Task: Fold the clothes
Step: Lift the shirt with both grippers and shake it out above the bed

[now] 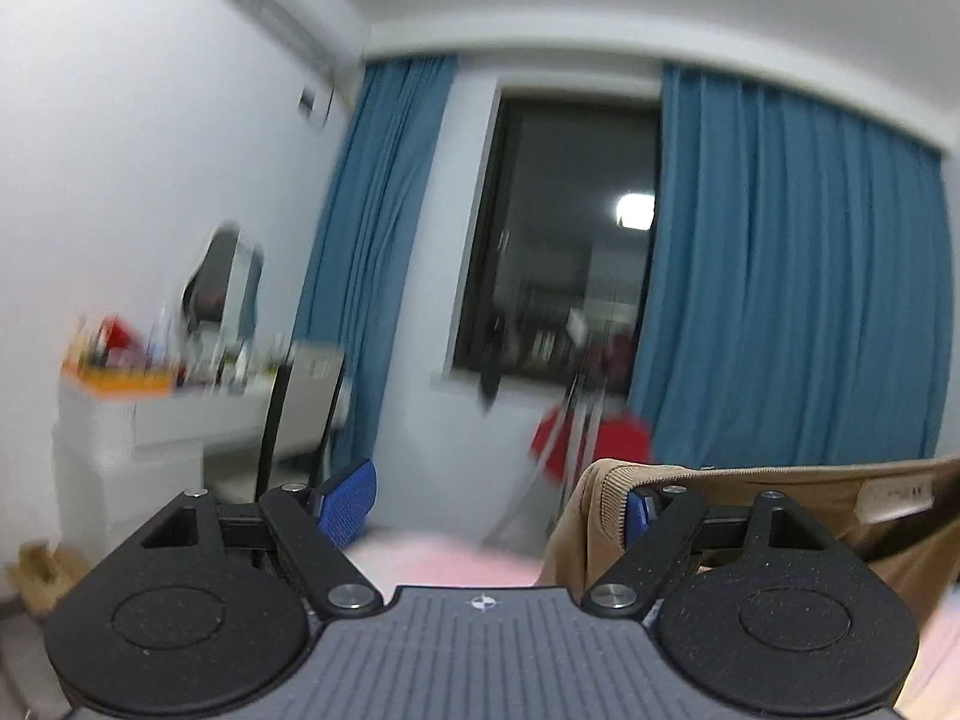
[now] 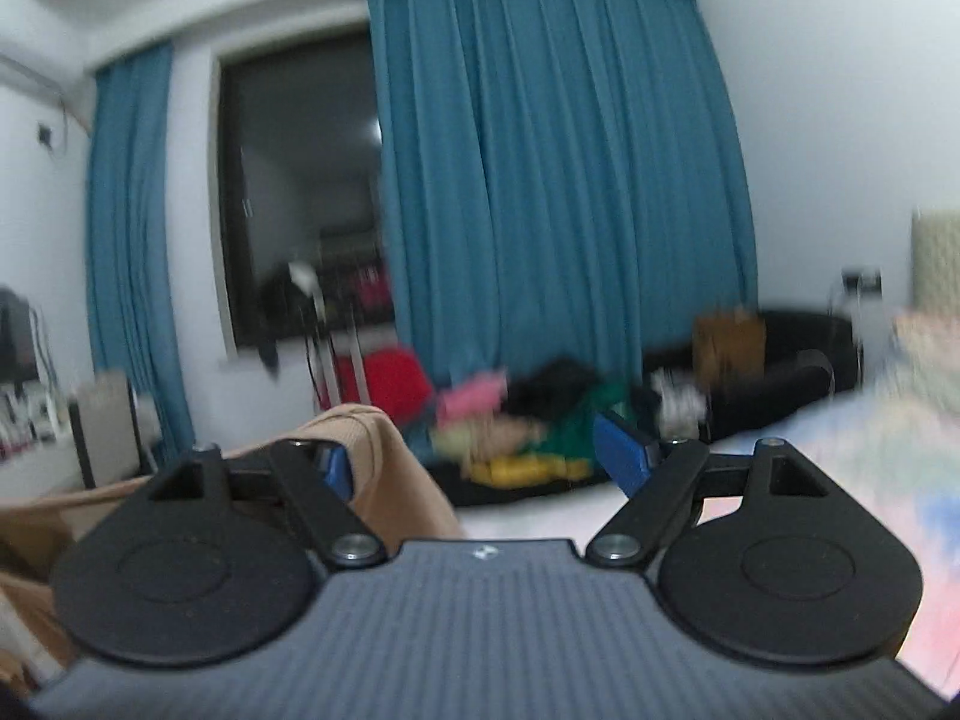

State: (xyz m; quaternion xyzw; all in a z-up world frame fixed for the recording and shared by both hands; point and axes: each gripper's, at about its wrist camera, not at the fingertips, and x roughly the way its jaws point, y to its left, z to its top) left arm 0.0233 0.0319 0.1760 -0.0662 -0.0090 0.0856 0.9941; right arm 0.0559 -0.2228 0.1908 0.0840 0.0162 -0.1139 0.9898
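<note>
Bed (image 2: 840,462), pink and patterned cover, lies below both claws. Tan garment (image 1: 750,516) held up in air above bed, stretched between claws, not yet laid flat; no fold visible, so folding looks barely begun. Pile of other clothes (image 2: 516,420) beyond bed's far edge, unfolded. Left claw (image 1: 489,501) jaws wide, fabric draped over right finger. Right claw (image 2: 480,462) likewise wide, cloth hooked over left finger; real pinch cannot be told.

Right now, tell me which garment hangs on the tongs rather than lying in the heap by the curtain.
The tan ribbed-knit garment: it drapes over one finger of the open right tongs. The red, pink, green and yellow clothes lie heaped beyond.
</note>
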